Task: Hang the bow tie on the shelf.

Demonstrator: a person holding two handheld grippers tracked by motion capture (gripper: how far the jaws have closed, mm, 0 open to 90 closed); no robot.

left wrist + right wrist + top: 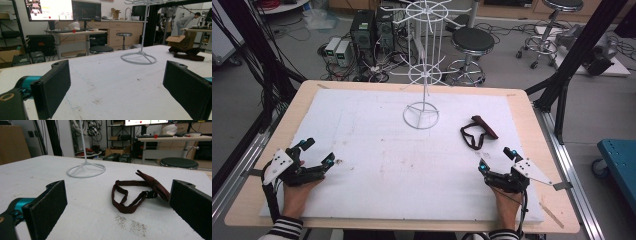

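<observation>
White foam sheeting [377, 165] covers the pale wooden table [247, 195], and on it, right of centre, lies a dark maroon fabric bow tie with a looped strap [477, 132], flat and untouched. Just behind the middle of the sheet stands a white wire display rack on a round base [422, 116]. The left gripper [316, 156] rests near the sheet's front left corner, its black jaws spread wide with nothing between them. The right gripper [496, 159] rests at the front right, jaws likewise apart and empty, the bow tie near and ahead of it
</observation>
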